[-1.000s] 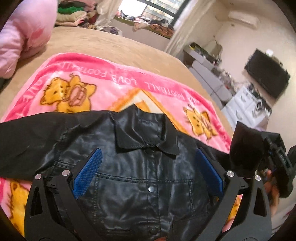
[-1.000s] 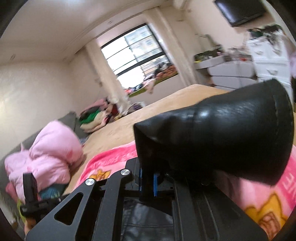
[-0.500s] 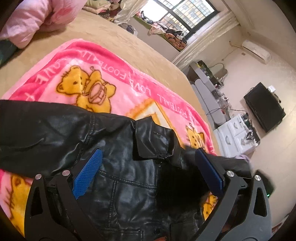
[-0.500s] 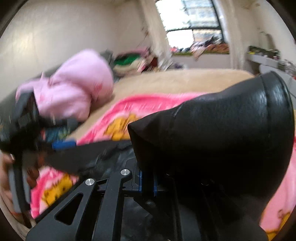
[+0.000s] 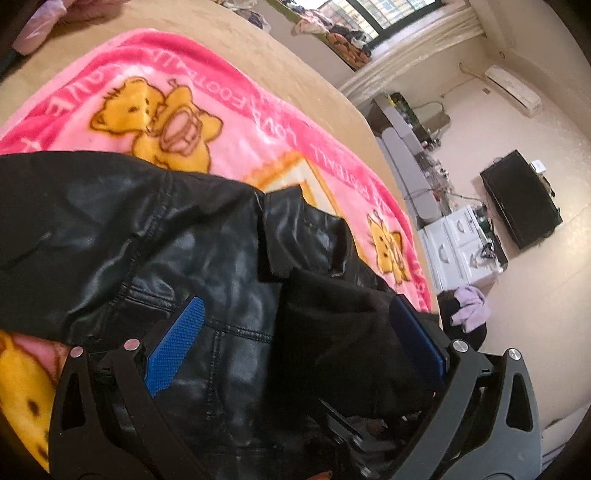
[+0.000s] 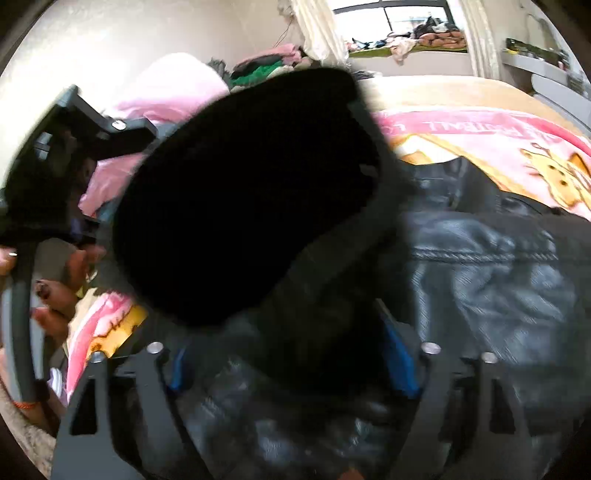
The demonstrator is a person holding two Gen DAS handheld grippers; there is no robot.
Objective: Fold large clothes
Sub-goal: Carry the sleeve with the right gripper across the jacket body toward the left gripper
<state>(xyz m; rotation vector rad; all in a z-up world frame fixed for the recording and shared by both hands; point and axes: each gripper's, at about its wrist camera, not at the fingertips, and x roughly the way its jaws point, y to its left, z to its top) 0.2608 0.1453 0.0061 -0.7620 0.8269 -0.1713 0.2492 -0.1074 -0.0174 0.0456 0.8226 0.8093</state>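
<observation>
Jaws of the left gripper (image 5: 293, 339) stand spread wide over the black leather jacket (image 5: 155, 236), clamping nothing, one blue pad (image 5: 173, 347) low over the jacket's front. Jaws of the right gripper (image 6: 291, 365) look parted around a dark fold of the jacket, but blur and the bulging sleeve end (image 6: 251, 192) hide the pads, so whether they pinch the leather cannot be told.

Taking the jacket as the landmark: beneath it lies the bed (image 5: 280, 55), its tan cover reaching far beyond the collar toward the window (image 5: 373, 14). Between bed and jacket spreads the pink bear-print blanket (image 5: 207, 92), showing past the collar and on both sides of the body. The jacket lies front up, collar (image 5: 299, 236) toward the window, one sleeve stretched out to the left. A dark sleeve portion is doubled over the jacket's right side, lying between the left gripper's fingers.

Beyond the jacket's right edge stand a white drawer unit (image 5: 458, 247) and a dark television (image 5: 521, 199). In the right wrist view the sleeve end blocks most of the middle; left of it appear a pink quilt (image 6: 173, 88) and the left hand (image 6: 55, 291) on its gripper handle.
</observation>
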